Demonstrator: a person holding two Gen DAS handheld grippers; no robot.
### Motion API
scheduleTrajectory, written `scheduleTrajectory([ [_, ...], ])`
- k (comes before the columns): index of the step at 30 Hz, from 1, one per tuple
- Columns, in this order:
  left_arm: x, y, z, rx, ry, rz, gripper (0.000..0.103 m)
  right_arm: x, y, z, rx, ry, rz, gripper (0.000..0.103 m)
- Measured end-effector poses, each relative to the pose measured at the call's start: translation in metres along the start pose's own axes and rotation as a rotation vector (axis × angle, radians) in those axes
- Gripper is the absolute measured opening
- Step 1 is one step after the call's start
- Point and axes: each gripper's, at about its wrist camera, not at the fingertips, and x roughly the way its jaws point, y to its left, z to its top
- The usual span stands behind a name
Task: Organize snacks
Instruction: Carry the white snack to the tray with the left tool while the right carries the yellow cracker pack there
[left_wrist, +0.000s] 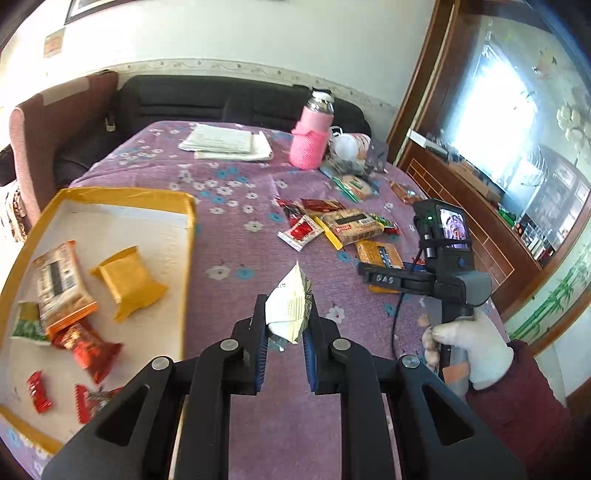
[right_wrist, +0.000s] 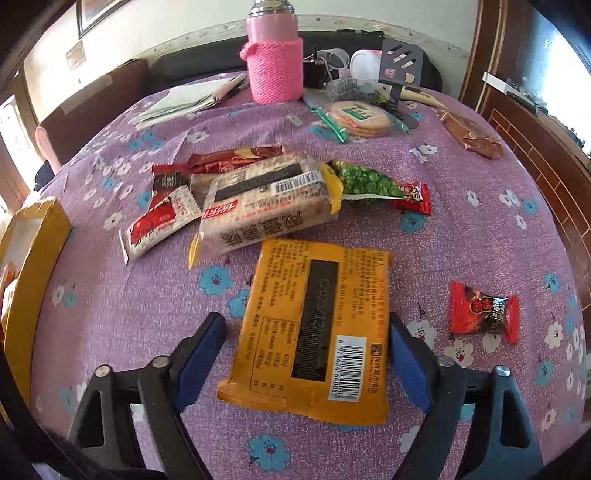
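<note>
My left gripper (left_wrist: 286, 314) is shut on a small white snack packet (left_wrist: 290, 306) and holds it above the purple cloth, right of the yellow-rimmed box (left_wrist: 184, 240). The box holds several snacks, among them an orange pack (left_wrist: 129, 282) and a red one (left_wrist: 86, 345). My right gripper (right_wrist: 306, 332) is open, its jaws on either side of a flat orange packet (right_wrist: 314, 325) lying on the cloth; it also shows in the left wrist view (left_wrist: 382, 278). A pile of snacks (right_wrist: 258, 195) lies beyond it, and a red candy (right_wrist: 484, 312) to the right.
A pink-sleeved flask (right_wrist: 275, 62) stands at the back with folded papers (right_wrist: 192, 98), a round cracker pack (right_wrist: 360, 118), a brown packet (right_wrist: 474, 136) and small clutter. A dark sofa (left_wrist: 207, 99) is behind the table, a wooden cabinet (left_wrist: 480, 229) to the right.
</note>
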Motion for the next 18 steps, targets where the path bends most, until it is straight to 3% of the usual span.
scheduleTrajectory([
  [6, -0.029, 0.027, -0.006, -0.059, -0.044, 0.034, 0.014, -0.013, -0.013, -0.015, 0.02, 0.008, 0.05, 0.072],
  [11, -0.052, 0.057, -0.008, -0.108, -0.091, 0.085, 0.014, -0.041, -0.029, -0.041, 0.117, 0.023, 0.196, 0.072],
  [14, -0.057, 0.08, -0.013, -0.158, -0.095, 0.119, 0.014, -0.064, -0.031, -0.058, 0.152, 0.018, 0.339, 0.072],
  [18, -0.056, 0.111, -0.024, -0.244, -0.079, 0.145, 0.014, -0.091, -0.006, -0.057, 0.1, -0.022, 0.443, 0.072],
])
